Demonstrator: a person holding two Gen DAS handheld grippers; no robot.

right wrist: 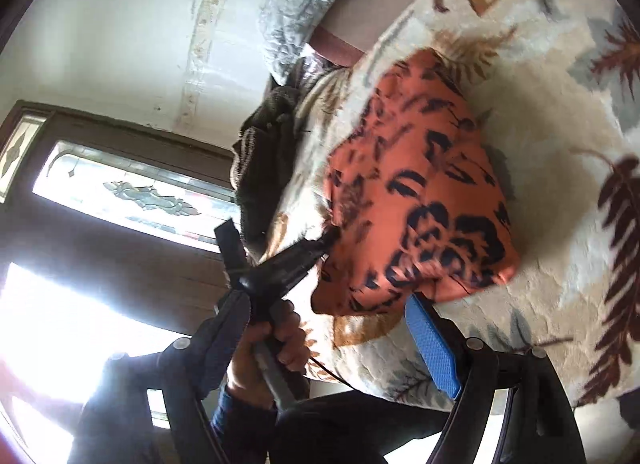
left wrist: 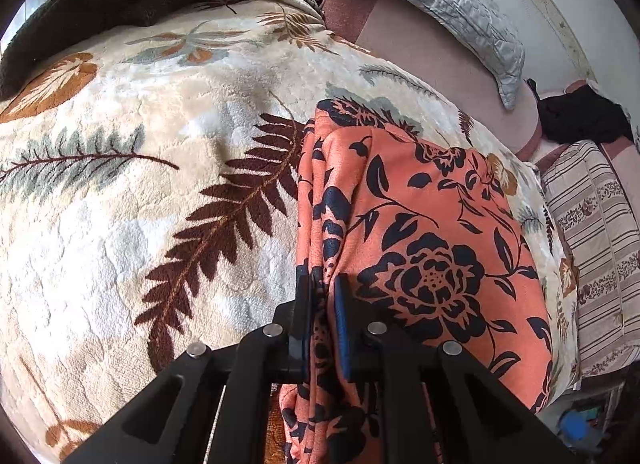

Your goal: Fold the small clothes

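Left gripper [left wrist: 322, 296] is pinching the near edge of the orange cloth with black flower print [left wrist: 424, 232], which lies folded over on the cream leaf-patterned plush blanket [left wrist: 140, 191]. My right gripper [right wrist: 320, 328] hangs spread, holding nothing. I judge one fold done, more remaining. Motion blur hides the cloth's layers.

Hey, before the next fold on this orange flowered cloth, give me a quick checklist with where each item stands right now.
1. Left gripper holds the cloth: ok, fingers shut on a bunched edge.
2. Right gripper free to take a corner: ok, jaws wide open, nothing between them.
3. Cloth rests on the blanket: ok, except the edge by the left gripper.
4. Fold lies flat and even: not ok, layers bunch near the left gripper.
5. Right gripper lined up on a corner: cannot tell, the right wrist view is blurred.
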